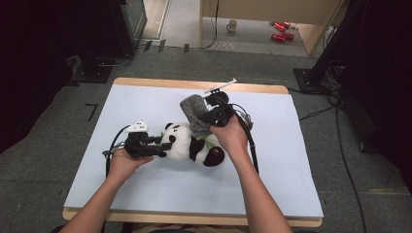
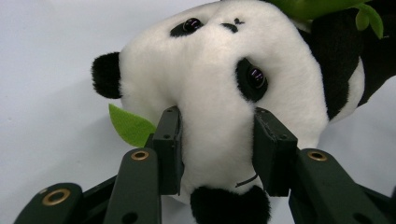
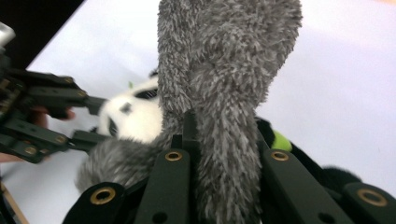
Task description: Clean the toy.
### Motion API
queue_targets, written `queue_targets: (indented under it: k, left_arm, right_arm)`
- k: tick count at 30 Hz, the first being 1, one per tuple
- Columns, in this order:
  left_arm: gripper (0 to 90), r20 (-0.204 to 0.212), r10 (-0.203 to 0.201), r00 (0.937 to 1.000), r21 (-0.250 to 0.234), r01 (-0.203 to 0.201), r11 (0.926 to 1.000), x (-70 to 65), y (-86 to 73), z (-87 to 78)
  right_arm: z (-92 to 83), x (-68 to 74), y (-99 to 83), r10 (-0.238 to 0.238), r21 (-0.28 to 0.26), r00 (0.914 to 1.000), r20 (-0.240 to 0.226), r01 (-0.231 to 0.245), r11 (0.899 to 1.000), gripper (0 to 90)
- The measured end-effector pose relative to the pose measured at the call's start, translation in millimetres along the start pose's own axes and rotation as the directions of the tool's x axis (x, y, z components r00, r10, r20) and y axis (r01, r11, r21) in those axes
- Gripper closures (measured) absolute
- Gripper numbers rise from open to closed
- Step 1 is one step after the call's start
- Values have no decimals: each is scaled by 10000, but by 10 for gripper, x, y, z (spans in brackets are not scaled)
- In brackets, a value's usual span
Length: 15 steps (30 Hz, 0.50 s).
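Left tongs (image 2: 217,149) clamped on panda plush (image 2: 219,79) head.
Right tongs (image 3: 224,154) pinch grey fuzzy cloth (image 3: 229,60) above panda; panda lies on pale-blue worktop (image 1: 145,189).

The desk (image 1: 145,194) stands on grey carpet floor (image 1: 43,160), with a mug (image 1: 232,25) and red cans (image 1: 280,30) lying beyond.

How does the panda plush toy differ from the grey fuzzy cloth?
The panda plush toy is black and white; the grey fuzzy cloth is plain grey. The panda lies on the table, its head clamped by the left gripper; the cloth is lifted, pinched by the right gripper. Both look soft.
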<state>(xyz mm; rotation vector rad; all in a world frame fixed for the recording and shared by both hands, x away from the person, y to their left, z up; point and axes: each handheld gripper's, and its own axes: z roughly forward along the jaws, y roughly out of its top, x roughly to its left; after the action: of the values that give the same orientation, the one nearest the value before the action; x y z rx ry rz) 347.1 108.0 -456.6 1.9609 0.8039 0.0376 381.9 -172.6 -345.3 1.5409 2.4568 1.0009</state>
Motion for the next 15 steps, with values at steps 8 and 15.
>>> queue_targets:
  k: [8,15]
  left_arm:
    - [582,-66,-419,9991,52,419,9991,22,65,9]
    - [613,-488,-408,9980,122,414,9991,6,94,36]
  right_arm:
    - [173,385,135,-139,45,9972,-740,142,9999,792]
    - [598,544,43,-388,612,9951,-906,445,9971,793]
